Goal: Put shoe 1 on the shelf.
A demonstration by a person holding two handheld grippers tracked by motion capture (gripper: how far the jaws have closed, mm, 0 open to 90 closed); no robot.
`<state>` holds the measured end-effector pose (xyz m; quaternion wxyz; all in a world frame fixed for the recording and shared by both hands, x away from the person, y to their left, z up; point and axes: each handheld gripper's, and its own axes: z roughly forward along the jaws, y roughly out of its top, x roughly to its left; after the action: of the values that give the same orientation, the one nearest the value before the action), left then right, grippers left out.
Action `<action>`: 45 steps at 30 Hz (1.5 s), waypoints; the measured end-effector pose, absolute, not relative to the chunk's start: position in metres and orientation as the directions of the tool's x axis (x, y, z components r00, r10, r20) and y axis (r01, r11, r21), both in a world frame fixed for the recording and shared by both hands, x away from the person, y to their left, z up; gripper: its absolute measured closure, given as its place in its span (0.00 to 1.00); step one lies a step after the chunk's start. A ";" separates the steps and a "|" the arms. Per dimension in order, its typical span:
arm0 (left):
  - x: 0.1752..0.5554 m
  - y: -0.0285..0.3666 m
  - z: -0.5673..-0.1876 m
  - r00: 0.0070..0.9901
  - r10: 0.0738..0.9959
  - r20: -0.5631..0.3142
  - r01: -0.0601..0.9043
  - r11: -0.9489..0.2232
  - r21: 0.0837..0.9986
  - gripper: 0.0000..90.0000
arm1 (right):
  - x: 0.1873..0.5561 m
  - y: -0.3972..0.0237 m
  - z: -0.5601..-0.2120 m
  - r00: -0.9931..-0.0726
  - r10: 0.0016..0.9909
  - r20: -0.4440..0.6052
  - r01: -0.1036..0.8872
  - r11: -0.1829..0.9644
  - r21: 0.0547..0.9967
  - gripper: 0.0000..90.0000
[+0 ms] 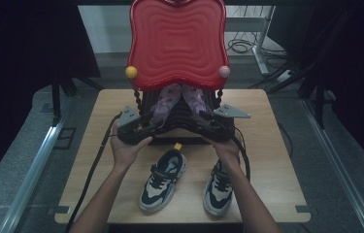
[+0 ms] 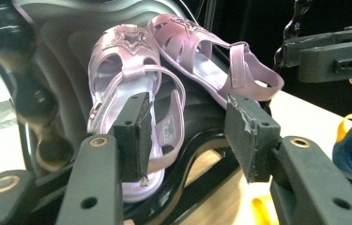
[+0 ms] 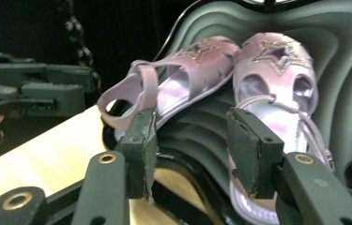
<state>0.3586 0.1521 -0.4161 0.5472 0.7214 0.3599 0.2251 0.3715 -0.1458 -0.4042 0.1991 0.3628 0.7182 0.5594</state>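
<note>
Two lilac sandals (image 1: 177,102) lay on a black shelf (image 2: 61,42) under the rack's red top (image 1: 177,43). Left gripper (image 2: 187,136) and right gripper (image 3: 190,138) stood released just before them, grasping nothing. A sandal's label (image 2: 166,127) was unreadable.

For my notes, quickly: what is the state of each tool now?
Left tool: open, holding nothing; pink sandals lie beyond its pads.
Right tool: open, holding nothing.
</note>
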 end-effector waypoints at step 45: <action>0.295 0.181 -0.442 0.665 0.730 -0.158 0.362 -0.130 0.923 0.54 | 0.296 -0.185 -0.435 -0.697 0.702 0.145 0.300 0.102 0.948 0.57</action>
<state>0.2954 0.1805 -0.4421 0.5443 0.7323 0.3727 0.1691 0.2961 -0.1852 -0.4355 0.1755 0.3474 0.7213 0.5729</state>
